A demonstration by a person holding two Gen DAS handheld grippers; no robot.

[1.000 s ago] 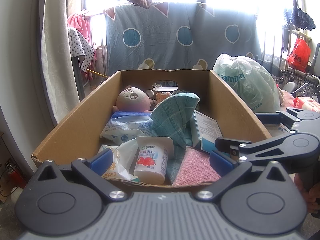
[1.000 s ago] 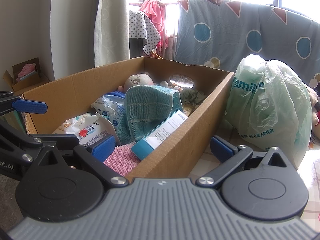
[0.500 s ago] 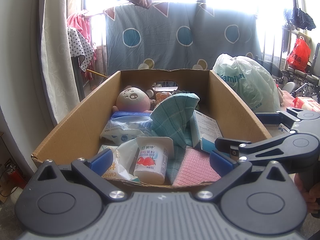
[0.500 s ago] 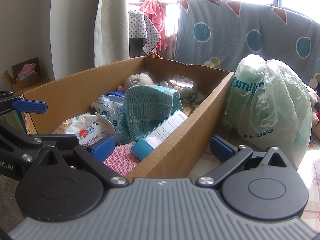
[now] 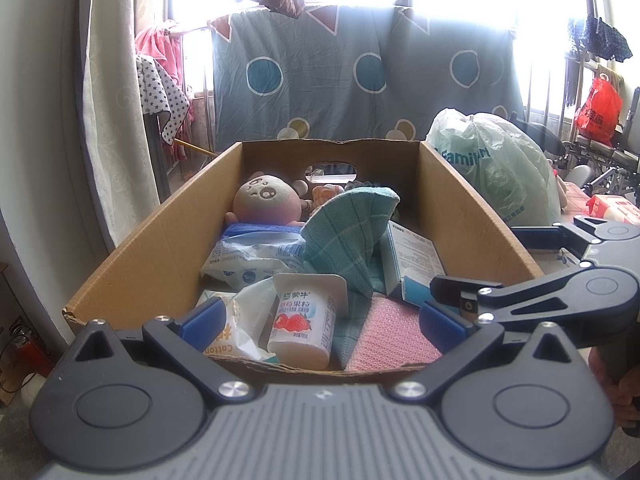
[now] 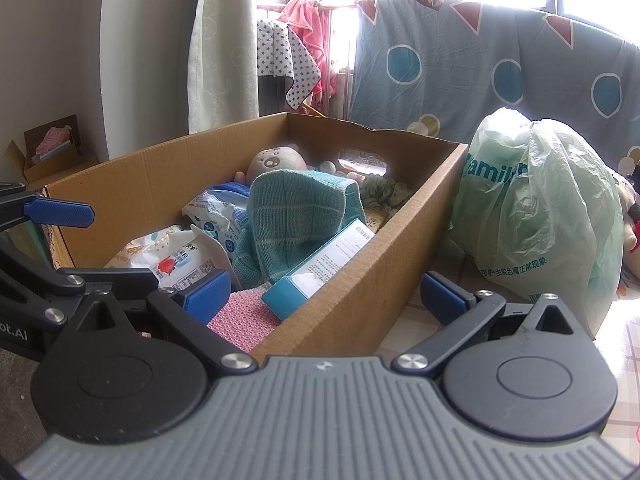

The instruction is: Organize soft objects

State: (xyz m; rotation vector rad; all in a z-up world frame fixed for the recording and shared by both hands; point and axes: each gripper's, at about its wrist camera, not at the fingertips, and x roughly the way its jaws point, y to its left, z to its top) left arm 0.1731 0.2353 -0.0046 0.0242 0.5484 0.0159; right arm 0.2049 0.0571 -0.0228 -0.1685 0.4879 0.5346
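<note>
A cardboard box (image 5: 132, 248) (image 6: 360, 272) holds a pink plush toy (image 5: 266, 200) (image 6: 276, 160) at the far end, a teal knitted cloth (image 5: 344, 236) (image 6: 296, 216), wipe packs (image 5: 248, 256) (image 6: 212, 212), a yogurt cup (image 5: 302, 320), a pink sponge cloth (image 5: 388, 336) (image 6: 244, 320) and a blue-white carton (image 5: 412, 264) (image 6: 320, 268). My left gripper (image 5: 320, 320) is open and empty at the box's near edge. My right gripper (image 6: 324, 296) is open and empty over the box's near right corner; it also shows in the left wrist view (image 5: 560, 264).
A full green plastic bag (image 5: 496, 164) (image 6: 536, 216) stands right of the box. A dotted blue sheet (image 5: 360, 72) hangs behind. A curtain (image 5: 116, 120) and clothes hang at left. A small open box (image 6: 52, 152) sits on the floor far left.
</note>
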